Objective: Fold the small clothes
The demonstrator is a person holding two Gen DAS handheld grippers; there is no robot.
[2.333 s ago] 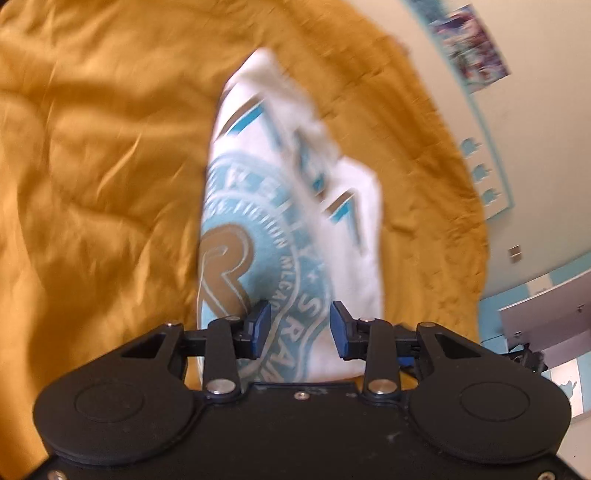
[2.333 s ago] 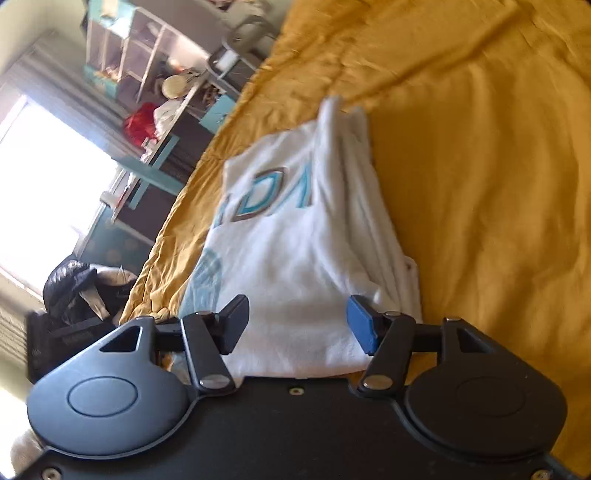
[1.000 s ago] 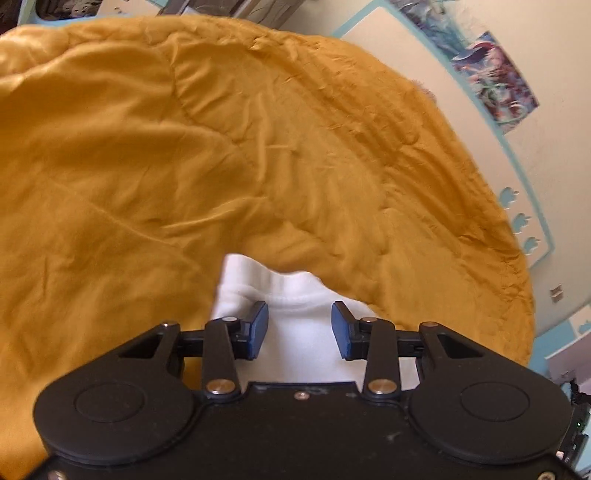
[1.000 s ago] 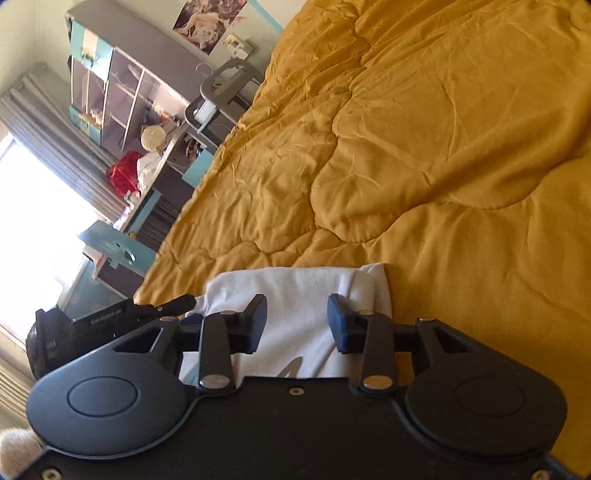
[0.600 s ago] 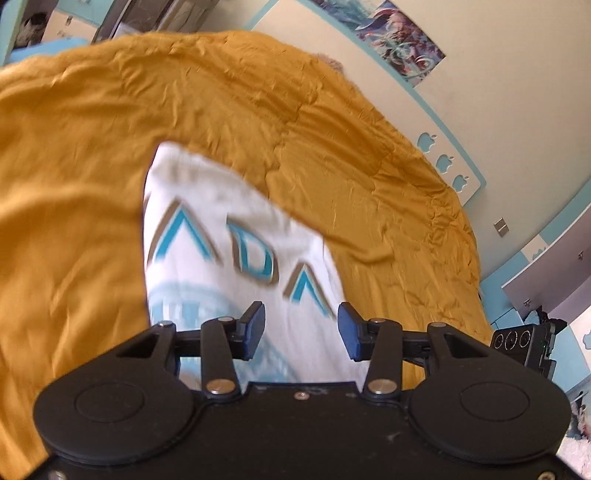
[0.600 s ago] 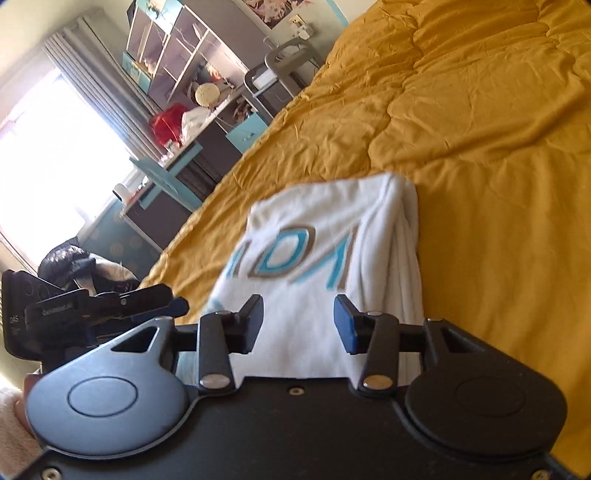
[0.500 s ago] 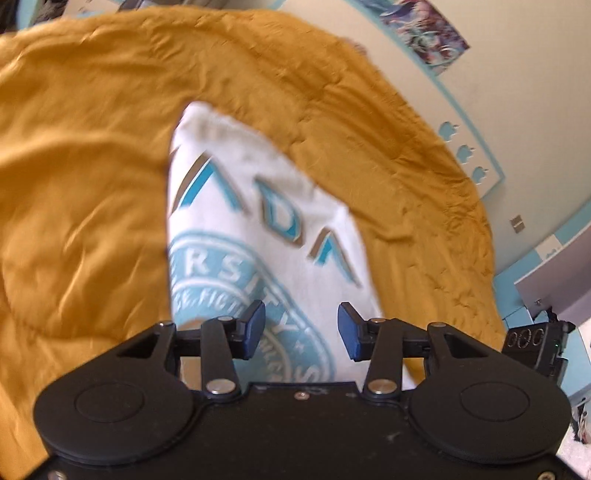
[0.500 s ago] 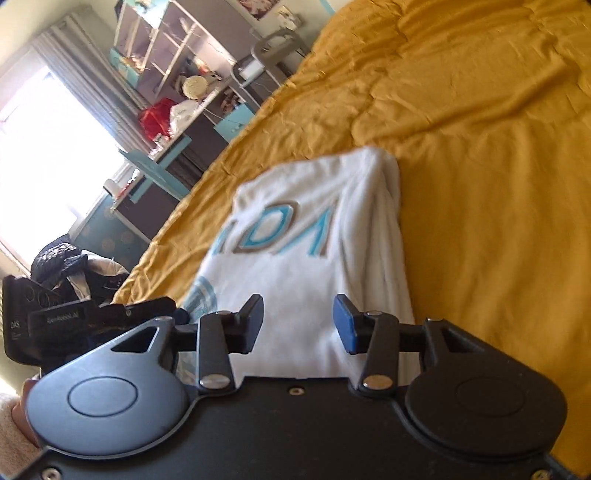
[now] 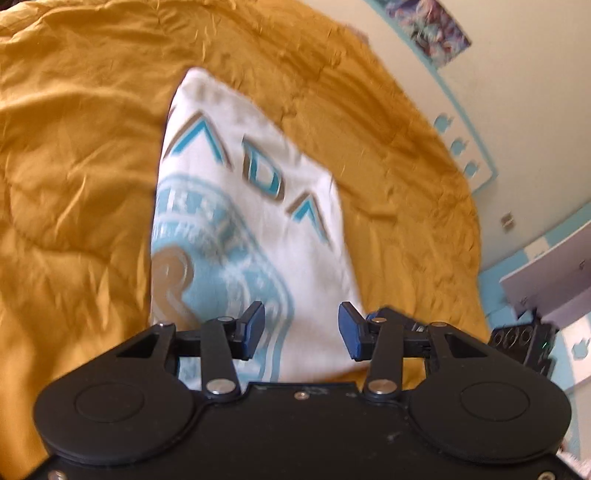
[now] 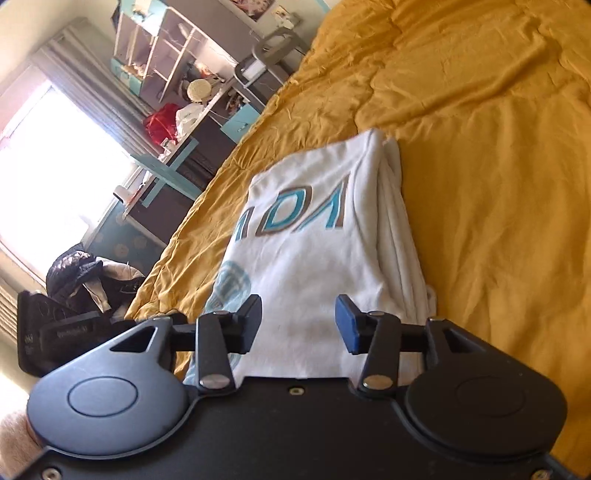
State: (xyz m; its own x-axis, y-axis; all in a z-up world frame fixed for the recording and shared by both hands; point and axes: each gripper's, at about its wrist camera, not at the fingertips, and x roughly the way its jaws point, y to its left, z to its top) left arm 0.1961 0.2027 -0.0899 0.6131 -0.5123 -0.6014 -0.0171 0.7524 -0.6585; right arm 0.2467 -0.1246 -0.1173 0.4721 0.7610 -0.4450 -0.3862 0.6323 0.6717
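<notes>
A white T-shirt (image 9: 251,221) with teal and brown lettering and a round teal emblem lies folded into a narrow strip on the mustard bedspread (image 9: 74,166). In the right wrist view the T-shirt (image 10: 314,258) shows stacked folded layers along its right edge. My left gripper (image 9: 301,321) hovers over the near end of the shirt, open, with nothing pinched. My right gripper (image 10: 298,314) is also open above the near end, its pads apart from the cloth. The left gripper's black body (image 10: 55,332) shows at the left edge of the right wrist view.
The bedspread (image 10: 498,184) stretches wide to the right of the shirt. Beyond the bed's left edge stand a desk and shelves (image 10: 184,92), a red bag (image 10: 160,123) and a dark jacket (image 10: 81,269) by a bright window. A wall with a poster (image 9: 428,29) lies far right.
Both grippers have drawn back from the shirt's far folded edge toward its near end. The folded shirt now lies flat in full view. The left jaws stand wider than a second ago.
</notes>
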